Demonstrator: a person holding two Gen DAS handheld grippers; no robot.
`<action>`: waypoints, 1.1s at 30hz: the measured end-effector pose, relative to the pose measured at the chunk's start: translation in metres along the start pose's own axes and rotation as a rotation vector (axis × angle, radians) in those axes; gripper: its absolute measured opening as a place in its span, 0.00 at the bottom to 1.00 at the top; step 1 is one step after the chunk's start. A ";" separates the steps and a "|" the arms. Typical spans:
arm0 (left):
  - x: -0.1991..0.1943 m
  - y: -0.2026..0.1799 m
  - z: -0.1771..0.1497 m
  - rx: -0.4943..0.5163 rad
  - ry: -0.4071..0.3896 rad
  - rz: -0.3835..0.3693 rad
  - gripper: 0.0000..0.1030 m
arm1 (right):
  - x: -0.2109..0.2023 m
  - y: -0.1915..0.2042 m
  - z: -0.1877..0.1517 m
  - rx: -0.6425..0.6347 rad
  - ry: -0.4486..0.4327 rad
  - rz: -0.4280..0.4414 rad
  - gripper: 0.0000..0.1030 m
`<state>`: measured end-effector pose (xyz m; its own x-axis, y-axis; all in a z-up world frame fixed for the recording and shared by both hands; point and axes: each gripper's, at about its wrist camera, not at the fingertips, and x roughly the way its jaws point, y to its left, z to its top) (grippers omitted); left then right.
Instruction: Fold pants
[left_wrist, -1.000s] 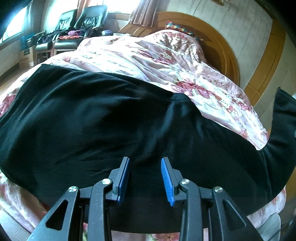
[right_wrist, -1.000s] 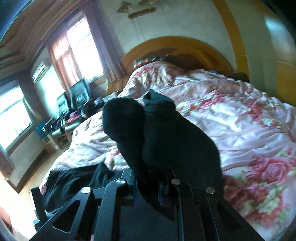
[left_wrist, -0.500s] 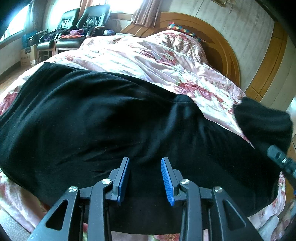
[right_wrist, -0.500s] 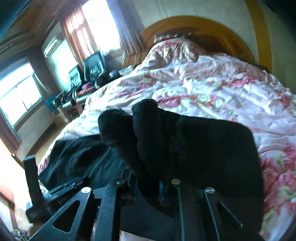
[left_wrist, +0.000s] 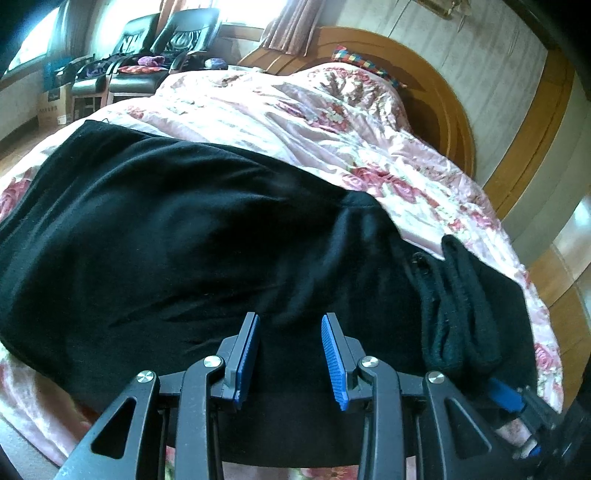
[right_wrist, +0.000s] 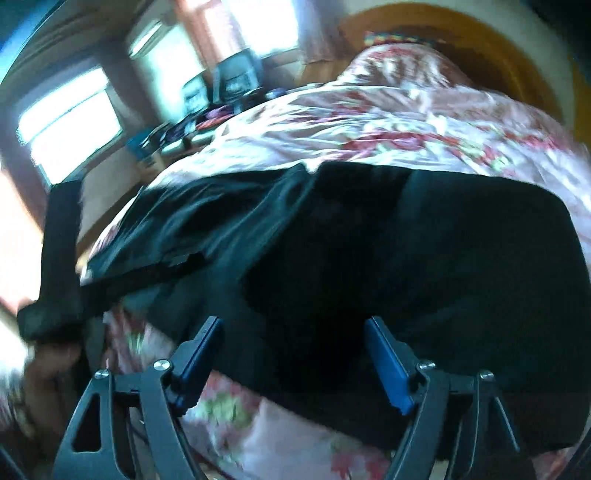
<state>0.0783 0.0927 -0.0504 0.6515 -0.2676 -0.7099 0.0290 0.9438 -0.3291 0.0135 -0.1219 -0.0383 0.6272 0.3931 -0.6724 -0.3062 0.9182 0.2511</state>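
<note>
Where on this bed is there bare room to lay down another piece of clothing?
Free: the floral quilt between the black pants and the wooden headboard. Crowded: the near edge, covered by the pants and both grippers.

Bedroom backdrop, bright daylight pouring in

A pink floral quilt (left_wrist: 332, 122) covers the bed, a curved wooden headboard (left_wrist: 436, 96) rising behind it with a multicoloured pillow (left_wrist: 354, 59) tucked against it at the far end. Far left, two black armchairs (left_wrist: 155, 48) sit under curtained windows, a cardboard box (left_wrist: 53, 107) beside them.
</note>
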 end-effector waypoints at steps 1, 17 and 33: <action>-0.001 0.000 0.001 -0.005 -0.004 -0.018 0.34 | -0.007 -0.002 -0.003 0.005 -0.015 0.009 0.76; 0.030 -0.090 0.009 0.055 0.093 -0.249 0.63 | -0.073 -0.105 -0.014 0.338 -0.183 -0.222 0.37; 0.022 -0.090 -0.022 0.139 0.100 -0.215 0.14 | -0.046 -0.101 -0.011 0.256 -0.102 -0.269 0.36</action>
<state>0.0732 -0.0018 -0.0497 0.5410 -0.4757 -0.6936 0.2664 0.8792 -0.3951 0.0078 -0.2338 -0.0402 0.7328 0.1277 -0.6683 0.0592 0.9665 0.2497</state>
